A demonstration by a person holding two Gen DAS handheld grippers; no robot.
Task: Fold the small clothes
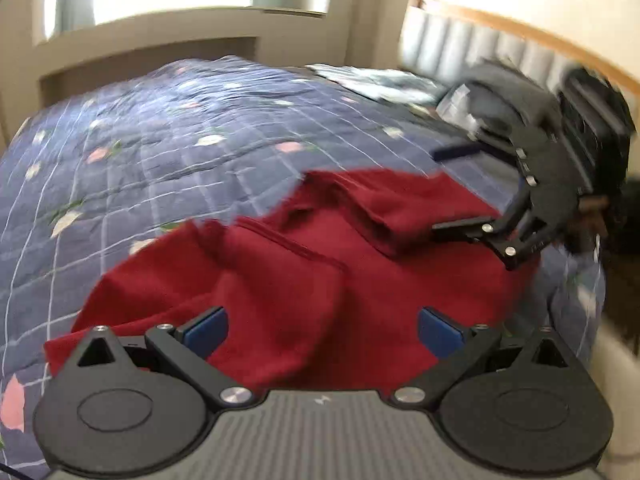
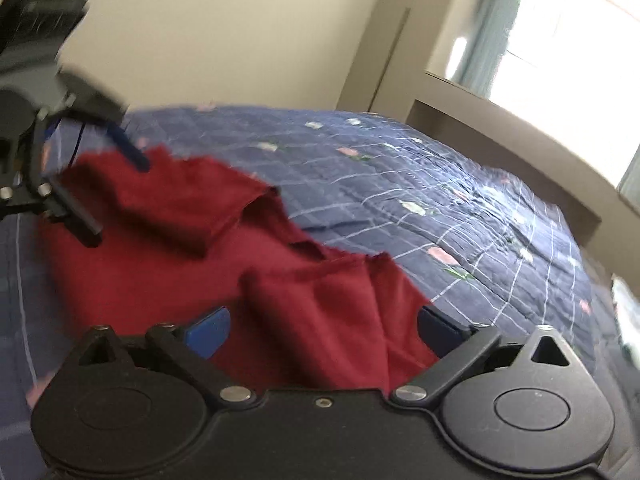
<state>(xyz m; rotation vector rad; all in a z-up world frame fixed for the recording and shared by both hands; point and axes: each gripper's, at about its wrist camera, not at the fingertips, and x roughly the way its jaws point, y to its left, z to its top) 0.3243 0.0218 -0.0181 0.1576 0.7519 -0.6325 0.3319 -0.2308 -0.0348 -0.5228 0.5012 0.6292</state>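
A dark red garment [image 1: 304,264] lies spread on the bed, with both side parts folded in over its middle. It also shows in the right wrist view [image 2: 192,248]. My left gripper [image 1: 322,330] is open just above the garment's near fold, with nothing between its blue pads. My right gripper [image 2: 322,330] is open above the other folded part. Each gripper shows in the other's view, open over the garment's far edge: the right one [image 1: 452,188] and the left one [image 2: 116,196].
The bed carries a navy quilt [image 1: 168,132] with a white grid and small flowers. A padded headboard [image 1: 480,44] and pillows [image 1: 384,80] stand at the far right. A window sill and wall ledge [image 2: 520,128] run along the bed's far side.
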